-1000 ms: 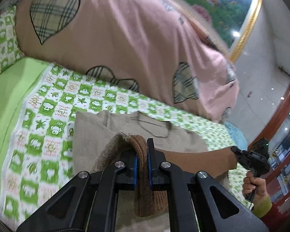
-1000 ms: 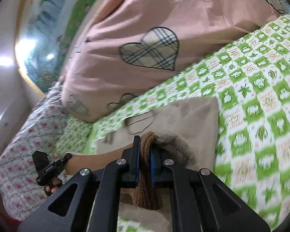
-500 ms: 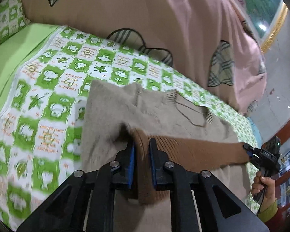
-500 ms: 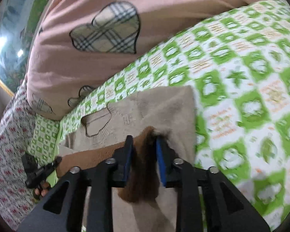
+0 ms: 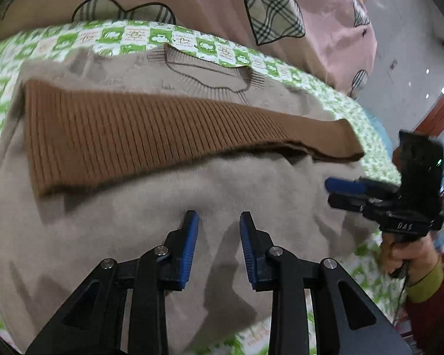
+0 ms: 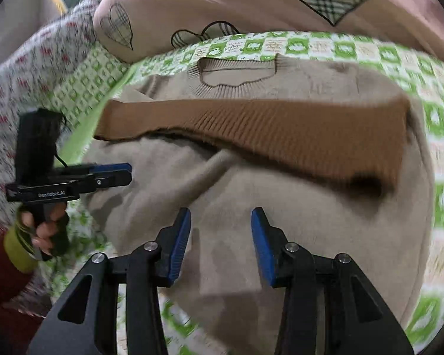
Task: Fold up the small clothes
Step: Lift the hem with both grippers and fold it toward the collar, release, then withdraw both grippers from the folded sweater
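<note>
Half a second ago both grippers pinched the brown ribbed hem; now both have let go. The left gripper [image 5: 219, 222] has its blue-padded jaws spread apart and holds nothing, hovering over the folded body of the beige knitted sweater [image 5: 168, 236]. The right gripper [image 6: 220, 220] is likewise spread wide and empty above the same cloth.

The sweater lies folded on the bed, its brown ribbed hem band [image 5: 151, 136] laid flat across the chest, just below the ribbed neckline [image 5: 210, 71] at the far side. The hem runs nearly the full width from left to right.

The left wrist view shows the right gripper from the side at the right edge, blue pads parted, gripped by a hand [image 5: 411, 257] in a yellow-green cuff and red sleeve; a strip of grey floor and reddish wood furniture shows beyond it. The right wrist view instead shows the left gripper at the left edge and a white bedspread with small red flowers [image 6: 23, 68] behind it.

Under the sweater is a green and white checked sheet [image 6: 310, 46]. Beyond it, at the far side, lies a pink quilt with plaid heart patches [image 5: 192, 9].
</note>
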